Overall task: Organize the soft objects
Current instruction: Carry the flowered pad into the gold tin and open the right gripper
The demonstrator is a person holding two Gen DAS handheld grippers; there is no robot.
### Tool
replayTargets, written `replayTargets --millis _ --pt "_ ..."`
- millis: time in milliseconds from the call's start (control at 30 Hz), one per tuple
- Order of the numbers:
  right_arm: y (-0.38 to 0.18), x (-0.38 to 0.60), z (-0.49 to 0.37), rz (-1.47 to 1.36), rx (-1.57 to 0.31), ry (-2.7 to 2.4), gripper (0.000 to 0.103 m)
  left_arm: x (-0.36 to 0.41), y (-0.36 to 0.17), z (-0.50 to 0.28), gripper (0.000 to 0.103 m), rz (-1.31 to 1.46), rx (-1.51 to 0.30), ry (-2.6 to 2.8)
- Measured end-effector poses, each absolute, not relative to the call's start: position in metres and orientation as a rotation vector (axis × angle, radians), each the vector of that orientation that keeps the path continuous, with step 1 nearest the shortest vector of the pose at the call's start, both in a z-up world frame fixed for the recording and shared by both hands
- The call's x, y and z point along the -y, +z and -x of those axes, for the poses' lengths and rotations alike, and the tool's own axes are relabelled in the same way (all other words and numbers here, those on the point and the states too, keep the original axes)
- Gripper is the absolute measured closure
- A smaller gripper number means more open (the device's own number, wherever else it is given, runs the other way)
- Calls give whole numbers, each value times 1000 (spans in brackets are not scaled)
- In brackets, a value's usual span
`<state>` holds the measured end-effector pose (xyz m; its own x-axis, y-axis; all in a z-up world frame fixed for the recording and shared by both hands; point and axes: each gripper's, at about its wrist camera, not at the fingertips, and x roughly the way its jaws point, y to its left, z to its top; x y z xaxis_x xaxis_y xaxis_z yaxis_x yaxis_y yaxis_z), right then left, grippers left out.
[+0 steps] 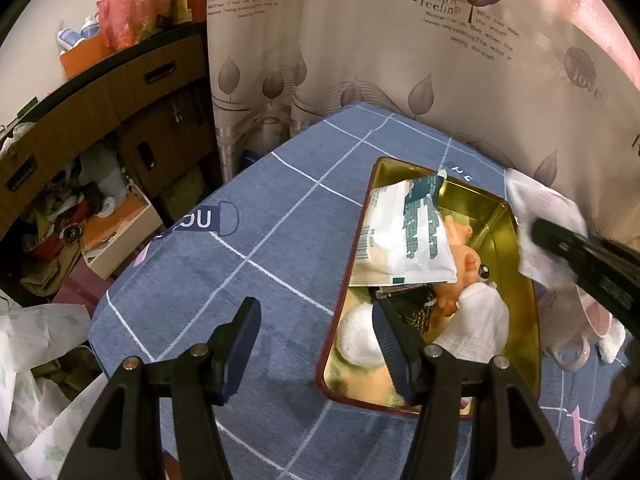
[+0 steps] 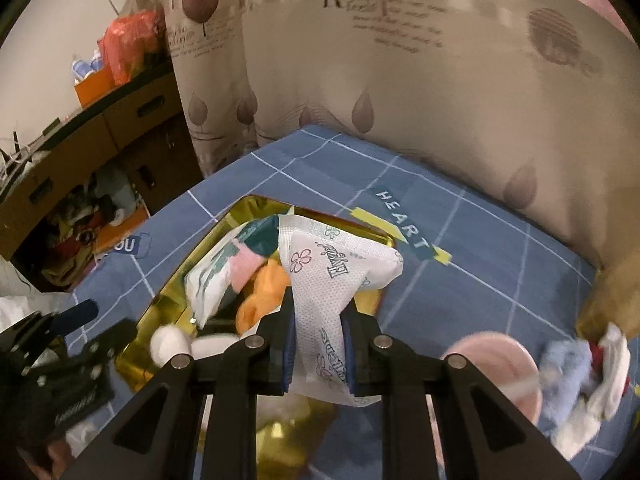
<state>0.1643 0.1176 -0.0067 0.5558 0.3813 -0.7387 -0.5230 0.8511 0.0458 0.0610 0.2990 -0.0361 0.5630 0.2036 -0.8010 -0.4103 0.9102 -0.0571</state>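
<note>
Gripping: right gripper (image 2: 318, 344) is clenched on a white wipes packet (image 2: 340, 280); the pads pinch its lower part and the printed upper part stands up ahead of the fingers.
Packet location: held in the air, over the near-right edge of the gold tin (image 2: 168, 304) as the right wrist view shows it, not yet resting inside.
Packet handling: judged light, soft and crinkly; the wrapper buckles where it is squeezed, so a hold across the flat middle looks safer than one on a sealed edge, which could slip.
Right hand pose: gripper tilted downward toward the tin; blur on the pink cup (image 2: 496, 364) and the blue and white cloths (image 2: 576, 376) at its right suggests travel.
Left gripper: left gripper (image 1: 316, 340) released, jaws wide, nothing between them; one finger stands over the blue checked cloth (image 1: 240, 248), the other over the tin's near end.
Left hand pose: angled down at the tin's left rim, hovering above the cloth.
Tin contents: a larger white and teal packet (image 1: 404, 240) lies across the far half, an orange doll (image 1: 460, 264) beneath it, a white puff (image 1: 356, 340) and a folded white cloth (image 1: 476, 324) nearer.
Free room: judged tight; the open gold floor at the far right corner looks the likeliest spot.
Beyond: leaf-printed curtain (image 1: 400, 60) behind the table.
</note>
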Motion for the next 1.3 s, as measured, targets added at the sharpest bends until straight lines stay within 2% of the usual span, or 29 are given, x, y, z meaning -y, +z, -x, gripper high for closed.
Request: replayTargets --millis 233,467,533,600,700,833,1300 --pt "-24 -151 -199 214 -857 559 85 -303 -32 -59 44 244 -864 397" --pt "-38 -171 -218 234 -883 568 81 -308 -35 -63 44 246 -881 399" --pt "-43 -175 -220 233 -893 570 72 -307 -35 -64 44 243 -880 395" --pt "-46 -176 -220 228 -894 571 52 -306 -36 -64 44 238 -881 395" --pt "-47 -178 -218 229 -891 577 41 -306 -36 -64 44 239 -880 391" --pt "-40 -176 -212 236 -855 577 38 -305 -35 -64 44 236 -876 386" --pt "6 -147 -180 166 -774 597 38 -309 -32 -61 44 248 -870 389"
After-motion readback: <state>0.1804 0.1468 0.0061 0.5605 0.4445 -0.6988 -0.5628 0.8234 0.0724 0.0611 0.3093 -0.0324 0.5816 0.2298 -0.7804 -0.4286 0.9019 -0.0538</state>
